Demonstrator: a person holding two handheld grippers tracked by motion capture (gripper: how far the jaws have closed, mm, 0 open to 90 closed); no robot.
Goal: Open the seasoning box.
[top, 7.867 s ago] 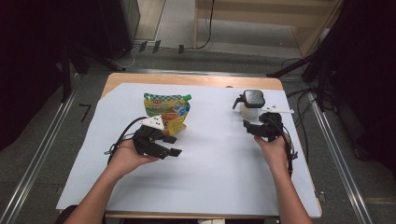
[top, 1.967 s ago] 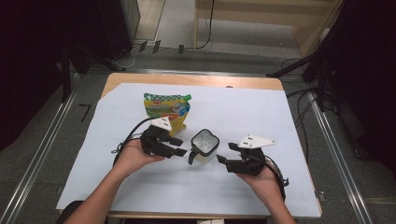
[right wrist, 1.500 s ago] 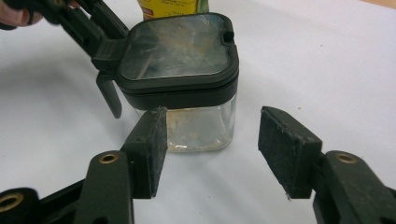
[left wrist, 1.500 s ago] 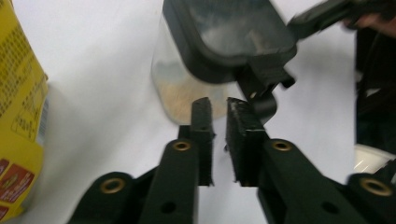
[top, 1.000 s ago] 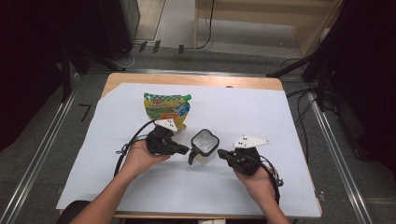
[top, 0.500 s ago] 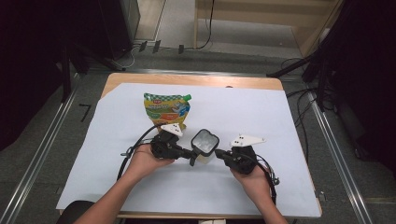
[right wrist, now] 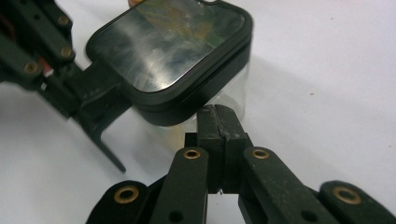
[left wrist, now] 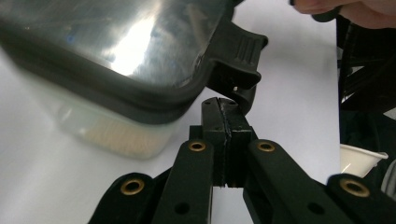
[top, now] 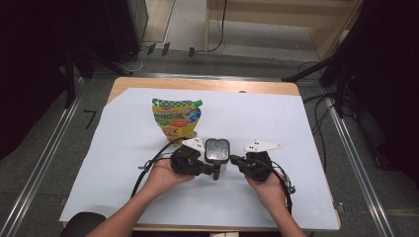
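A clear square container (top: 217, 150) with a shiny black lid (right wrist: 173, 46) stands on the white sheet between my hands. A black latch (left wrist: 238, 70) sticks out from the lid's edge, its flap hanging down. My left gripper (left wrist: 224, 103) is shut, and its tips sit right under that latch; I cannot tell whether they touch it. It reaches in from the left in the high view, left gripper (top: 215, 173). My right gripper (right wrist: 218, 112) is shut too, with its tips against the clear wall just below the lid's rim. It comes from the right, right gripper (top: 232, 159).
A green and yellow snack pouch (top: 178, 118) lies just behind the container, towards the left. The white sheet (top: 306, 123) covers most of the wooden table (top: 207, 84). Cables trail from both grippers along the forearms.
The container, earlier at the back right, now stands mid-table. Over the last second both hands closed in on it, the left gripper sliding right to the latch.
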